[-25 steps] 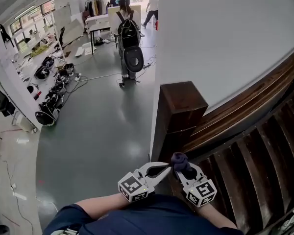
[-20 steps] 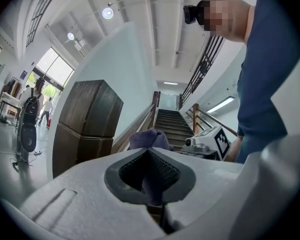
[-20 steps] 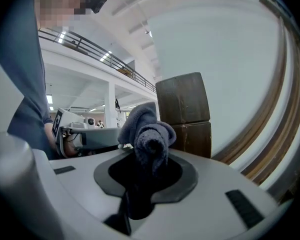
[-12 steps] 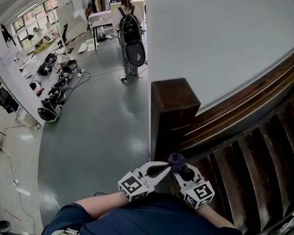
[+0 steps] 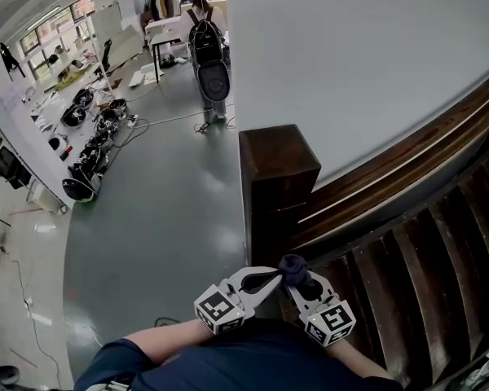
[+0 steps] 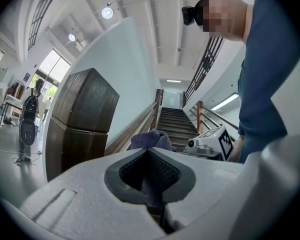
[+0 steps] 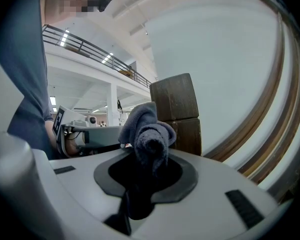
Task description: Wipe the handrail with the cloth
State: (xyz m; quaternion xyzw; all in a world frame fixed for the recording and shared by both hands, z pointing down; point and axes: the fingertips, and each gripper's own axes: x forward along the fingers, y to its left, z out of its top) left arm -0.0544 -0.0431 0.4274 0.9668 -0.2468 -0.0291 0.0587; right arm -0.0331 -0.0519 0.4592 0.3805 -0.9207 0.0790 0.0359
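**Cloth in both grippers, handrail not yet touched**

The bunched dark grey-purple cloth (image 5: 297,269) is up off everything, held in the air close in front of the person's chest, right where the two tools meet. The left gripper (image 5: 270,279) has it: in the left gripper view its jaws are pressed together with a fold of the cloth (image 6: 151,140) trapped between the ribbed pads. The right gripper (image 5: 304,285) has it too, jaws closed round a fat roll of the fabric (image 7: 149,131) that pokes up out of them. A two-tool pinch, one wad.

Just beyond the cloth stands the square dark brown wooden post (image 5: 279,165), and from it the dark brown wooden handrail (image 5: 407,160) runs up and away to the right along the plain white wall (image 5: 350,55). Dark wooden stair treads (image 5: 428,279) lie below it on the right, glossy grey floor (image 5: 163,218) on the left.

No contact with the wood, so this reads as the carry-in, with the wiping itself not begun. The next move looks to call for bringing the wad forward and down onto the rail near the post, probably with one gripper letting go, then pressing and drawing it along the wood's length.
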